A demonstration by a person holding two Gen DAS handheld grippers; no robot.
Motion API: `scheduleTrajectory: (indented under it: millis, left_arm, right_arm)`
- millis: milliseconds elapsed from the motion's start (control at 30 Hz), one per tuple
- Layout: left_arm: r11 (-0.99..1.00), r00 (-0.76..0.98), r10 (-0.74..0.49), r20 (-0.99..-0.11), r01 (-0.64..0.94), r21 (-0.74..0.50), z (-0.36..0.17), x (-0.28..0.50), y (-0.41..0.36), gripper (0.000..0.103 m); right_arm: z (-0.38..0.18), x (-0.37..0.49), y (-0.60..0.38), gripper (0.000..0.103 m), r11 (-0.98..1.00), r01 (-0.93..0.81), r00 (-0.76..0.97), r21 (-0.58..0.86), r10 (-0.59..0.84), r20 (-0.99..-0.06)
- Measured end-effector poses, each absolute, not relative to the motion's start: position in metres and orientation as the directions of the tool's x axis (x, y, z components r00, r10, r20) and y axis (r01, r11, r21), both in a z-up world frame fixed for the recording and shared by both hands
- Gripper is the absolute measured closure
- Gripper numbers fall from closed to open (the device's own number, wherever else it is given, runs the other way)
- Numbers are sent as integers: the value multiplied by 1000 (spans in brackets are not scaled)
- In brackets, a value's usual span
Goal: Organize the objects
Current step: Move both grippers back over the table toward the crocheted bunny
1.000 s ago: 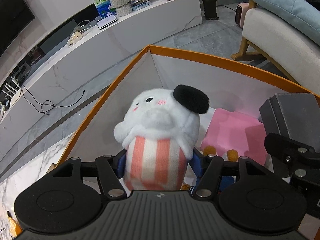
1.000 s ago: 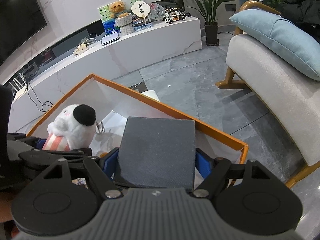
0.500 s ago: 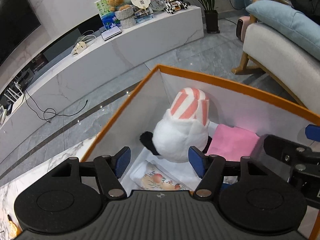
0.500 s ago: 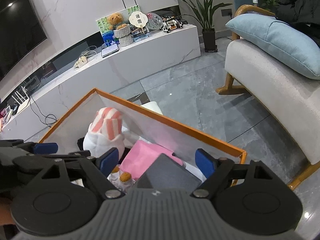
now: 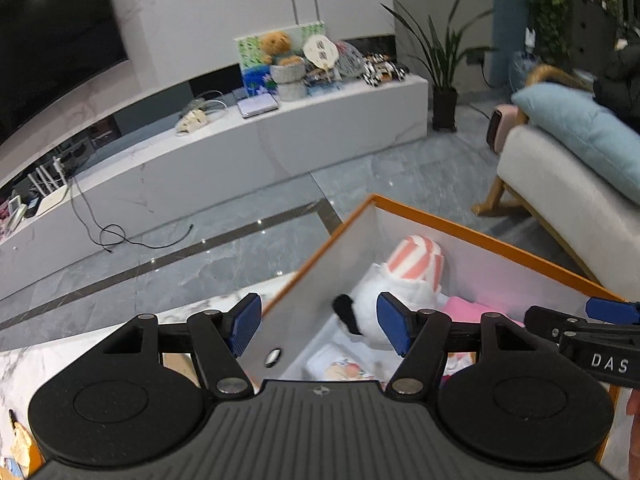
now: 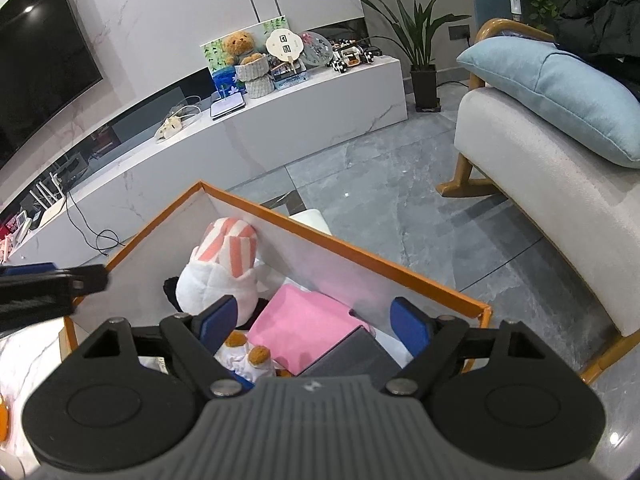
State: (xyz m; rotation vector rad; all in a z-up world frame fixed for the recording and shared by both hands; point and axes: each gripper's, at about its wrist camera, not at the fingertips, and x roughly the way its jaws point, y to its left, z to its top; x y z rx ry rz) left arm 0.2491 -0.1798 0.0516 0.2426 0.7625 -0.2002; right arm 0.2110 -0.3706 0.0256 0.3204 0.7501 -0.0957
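An orange-rimmed box (image 6: 360,254) with white walls sits on a marble table. Inside it a white plush toy with pink-striped trousers (image 6: 224,264) lies upside down, next to a pink item (image 6: 308,326) and a dark grey box (image 6: 352,354). The plush also shows in the left wrist view (image 5: 408,280), as does the box rim (image 5: 500,244). My left gripper (image 5: 320,322) is open and empty above the box's left wall. My right gripper (image 6: 312,320) is open and empty above the grey box.
A small brown-and-white toy (image 6: 248,354) and a printed packet (image 5: 344,366) lie in the box. Beyond are a grey tiled floor, a white TV bench (image 6: 280,120) with clutter, and an armchair (image 6: 540,184) with a blue cushion to the right.
My left gripper let go of the plush, which dropped head-down into the box. My right gripper let go of the grey box into the box. Both grippers pulled back and up.
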Motion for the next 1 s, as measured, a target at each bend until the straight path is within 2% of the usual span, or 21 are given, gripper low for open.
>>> scheduleTrajectory:
  millis: [333, 567, 867, 1000]
  left_arm:
    - [969, 716, -60, -695, 210, 132, 50, 227, -123, 27]
    - [986, 699, -48, -714, 146, 76, 37, 216, -88, 27]
    - [990, 650, -61, -757, 137, 38, 5, 197, -81, 27]
    - [996, 634, -55, -771, 87, 0, -14, 191, -80, 27]
  right_arm:
    - [32, 205, -364, 19, 958, 176, 747, 228, 21, -664]
    - [38, 195, -335, 19, 980, 79, 778, 182, 53, -626]
    - [42, 178, -297, 19, 993, -54, 791, 103, 106, -602]
    - [45, 170, -294, 19, 992, -74, 798, 102, 121, -590]
